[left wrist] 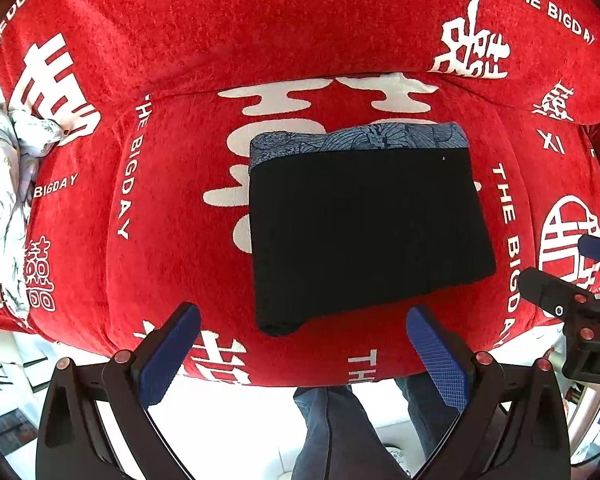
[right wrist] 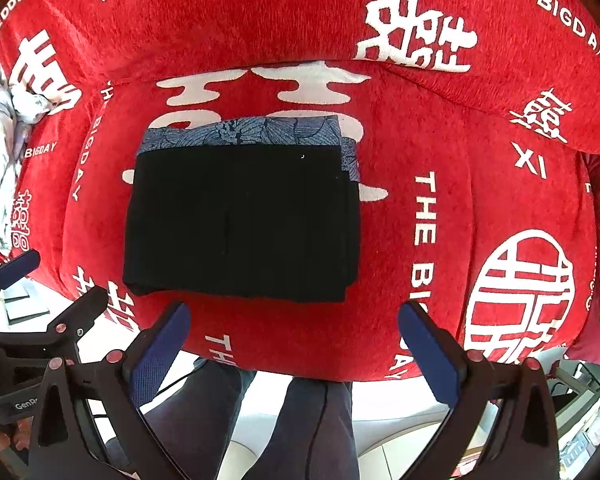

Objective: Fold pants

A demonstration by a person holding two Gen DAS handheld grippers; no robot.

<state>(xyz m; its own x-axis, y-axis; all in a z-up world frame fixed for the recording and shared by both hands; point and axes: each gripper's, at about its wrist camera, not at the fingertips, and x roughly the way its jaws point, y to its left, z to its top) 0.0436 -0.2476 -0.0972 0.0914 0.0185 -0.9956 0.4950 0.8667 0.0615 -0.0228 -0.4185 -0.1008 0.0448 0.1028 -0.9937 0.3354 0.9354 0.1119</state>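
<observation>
Hovering at the near edge of the seat, the left gripper [left wrist: 304,328] is hanging with its two blue-padded fingers [left wrist: 168,356] spread wide and gripping nothing. The right gripper [right wrist: 294,326] is doing the same beside it, jaws wide and empty, its two blue pads [right wrist: 432,356] flanking bare red fabric. Below both tools, one person's two legs in dark trousers [right wrist: 300,428] are standing on a pale floor.

Just beyond the fingertips, one pair of black pants [left wrist: 364,232] is lying folded into a neat rectangle, flat on the middle of the seat, touched by neither gripper. One blue patterned garment [left wrist: 360,140] is peeking out from under its far edge.

Underneath, one red sofa cover [left wrist: 180,200], printed with white characters and "THE BIGDAY", is draping the seat cushion and backrest. Far left, one crumpled white floral cloth [left wrist: 4,160] is lying on the cover.
</observation>
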